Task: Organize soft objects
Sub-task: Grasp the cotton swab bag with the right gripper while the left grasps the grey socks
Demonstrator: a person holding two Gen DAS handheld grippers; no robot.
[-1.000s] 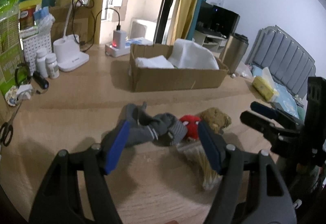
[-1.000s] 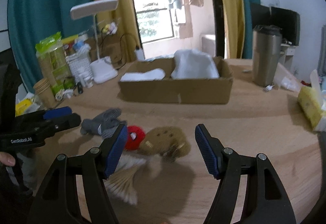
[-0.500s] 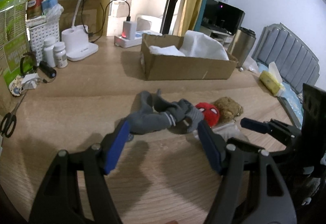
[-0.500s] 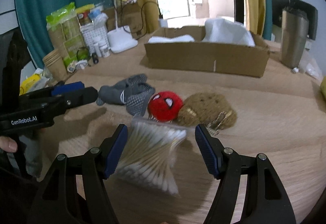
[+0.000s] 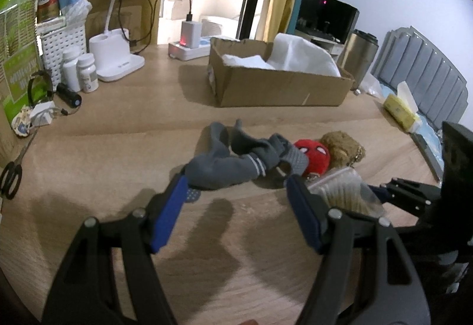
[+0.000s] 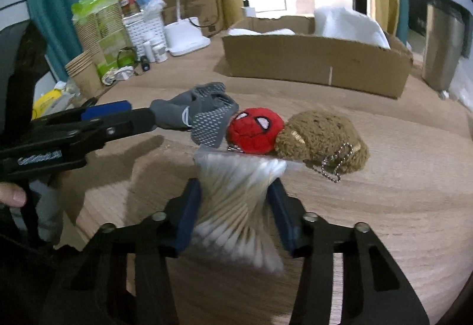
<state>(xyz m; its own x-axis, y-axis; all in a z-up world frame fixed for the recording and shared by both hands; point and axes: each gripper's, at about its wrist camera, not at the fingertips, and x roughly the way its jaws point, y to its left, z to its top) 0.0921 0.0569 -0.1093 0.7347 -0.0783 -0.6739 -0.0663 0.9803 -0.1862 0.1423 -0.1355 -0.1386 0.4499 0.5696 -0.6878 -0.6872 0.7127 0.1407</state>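
Landmark: cardboard box (image 5: 280,88) on the wooden table (image 5: 118,124), with white cloth (image 5: 298,54) piled inside.

In front of the box, out on the table: grey socks (image 5: 233,162), tangled in a heap. Just right of them, touching: red plush ball with a spider mask face (image 6: 255,129). Pressed against its right side: brown plush toy (image 6: 322,137) with a bead chain. Nearer the cameras than the two toys, farther from the box: clear pack of cotton swabs (image 6: 236,192), its far edge touching the red ball.

Left claw (image 5: 236,206): spread, blue pads either side of the near end of the socks; left pad at the sock's edge, right pad clear of the fabric, nothing pinched. Seen from the right wrist, reaching in from the left with its tip at the grey heap.

Right claw (image 6: 235,209): closing, swab pack between the pads, both pads right against its sides; true pressing not certain amid the blur.

Left of the box, toward the table's back edge: white lamp base (image 5: 116,57), two pill bottles (image 5: 79,70), white basket (image 5: 60,48). Right of the box: steel tumbler (image 6: 442,47).
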